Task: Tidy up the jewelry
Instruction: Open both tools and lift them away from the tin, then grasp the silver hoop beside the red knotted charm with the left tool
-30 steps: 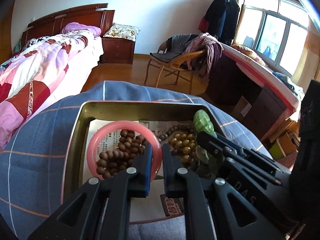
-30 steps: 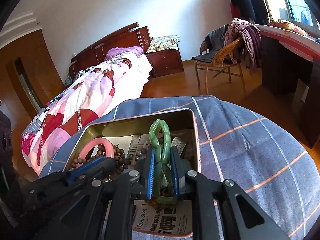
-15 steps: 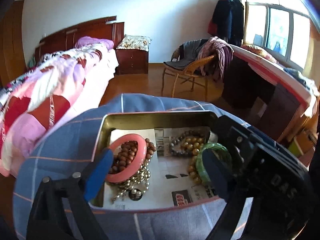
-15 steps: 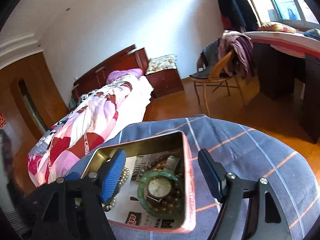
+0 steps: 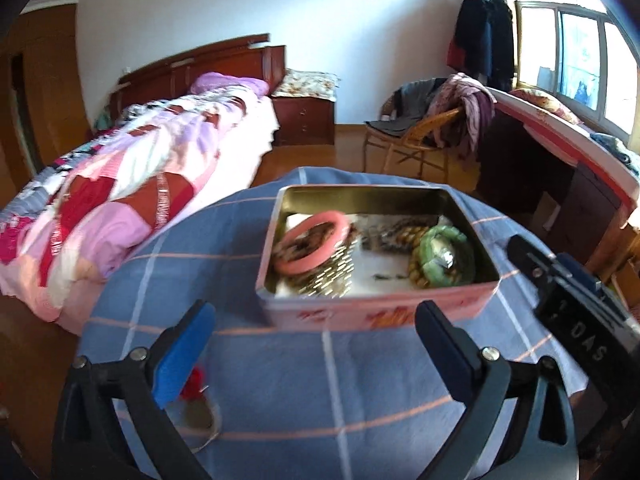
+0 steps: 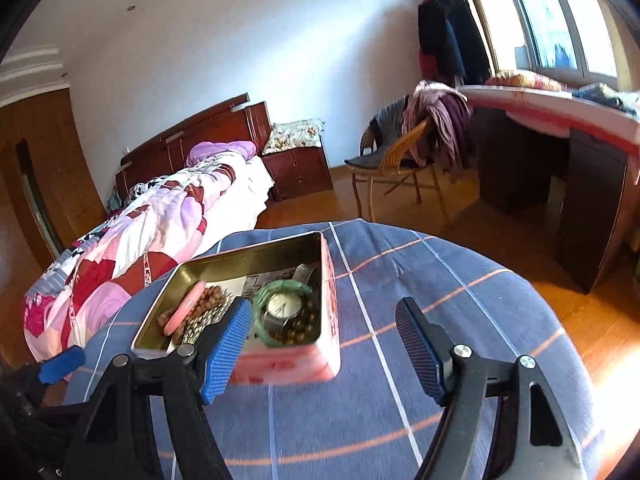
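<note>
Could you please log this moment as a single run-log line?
left gripper: open, empty | right gripper: open, empty | pink bangle, green bracelet: in tin

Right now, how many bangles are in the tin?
2. The pink bangle lies at the tin's left end on brown beads; the green bangle rings a watch at the right end. Others may be hidden underneath.

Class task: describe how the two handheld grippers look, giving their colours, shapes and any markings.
Both the left gripper and the right gripper are black angular frames with silver bolts and two fingers carrying blue ribbed pads. The right gripper's body, seen from the left camera, bears white letters "DAS".
</note>
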`<state>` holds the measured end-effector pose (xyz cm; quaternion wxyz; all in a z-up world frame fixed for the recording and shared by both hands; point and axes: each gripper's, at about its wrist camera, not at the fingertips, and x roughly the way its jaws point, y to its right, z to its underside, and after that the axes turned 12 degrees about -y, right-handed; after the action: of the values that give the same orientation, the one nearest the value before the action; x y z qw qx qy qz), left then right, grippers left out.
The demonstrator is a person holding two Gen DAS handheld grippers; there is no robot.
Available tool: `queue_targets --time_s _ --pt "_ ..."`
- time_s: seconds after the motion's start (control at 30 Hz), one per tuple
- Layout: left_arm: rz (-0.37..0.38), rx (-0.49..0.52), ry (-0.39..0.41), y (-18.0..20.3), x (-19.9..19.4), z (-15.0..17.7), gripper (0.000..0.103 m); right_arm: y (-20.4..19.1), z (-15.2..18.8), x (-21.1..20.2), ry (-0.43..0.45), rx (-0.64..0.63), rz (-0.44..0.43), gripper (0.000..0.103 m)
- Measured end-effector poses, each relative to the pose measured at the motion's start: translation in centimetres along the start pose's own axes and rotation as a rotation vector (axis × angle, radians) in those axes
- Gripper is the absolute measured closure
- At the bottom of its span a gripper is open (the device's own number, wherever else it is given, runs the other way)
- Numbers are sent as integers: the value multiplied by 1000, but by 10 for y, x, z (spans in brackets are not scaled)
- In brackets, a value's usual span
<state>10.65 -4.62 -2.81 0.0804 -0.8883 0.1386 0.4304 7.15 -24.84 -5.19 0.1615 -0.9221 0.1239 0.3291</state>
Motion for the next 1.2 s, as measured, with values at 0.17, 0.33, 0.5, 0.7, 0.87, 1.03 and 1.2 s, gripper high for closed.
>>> queue_targets --time_s 0.17,0.33,0.5,0.7,0.87,1.03,1.2 --pt "-57 -36 13 -14 -13 25 0 -7 20 -20 3 -48 15 28" --pt "-90 -56 9 -23 -22 47 0 -10 34 -34 -13 -70 -10 28" --pt "-96 -75 4 -28 -25 65 0 -21 45 -42 -10 -113 -5 28" --pt "-140 -58 26 -26 -30 80 0 -29 55 -50 -9 -147 -11 28" --pt "-112 -84 29 -29 -33 88 0 -36 65 -56 -7 -168 -15 28" --pt "-104 -96 27 -35 -39 99 0 -38 69 -57 -20 -186 -40 28" --pt "-133 -98 -40 -46 -31 113 0 -38 72 -53 -63 -197 -68 28"
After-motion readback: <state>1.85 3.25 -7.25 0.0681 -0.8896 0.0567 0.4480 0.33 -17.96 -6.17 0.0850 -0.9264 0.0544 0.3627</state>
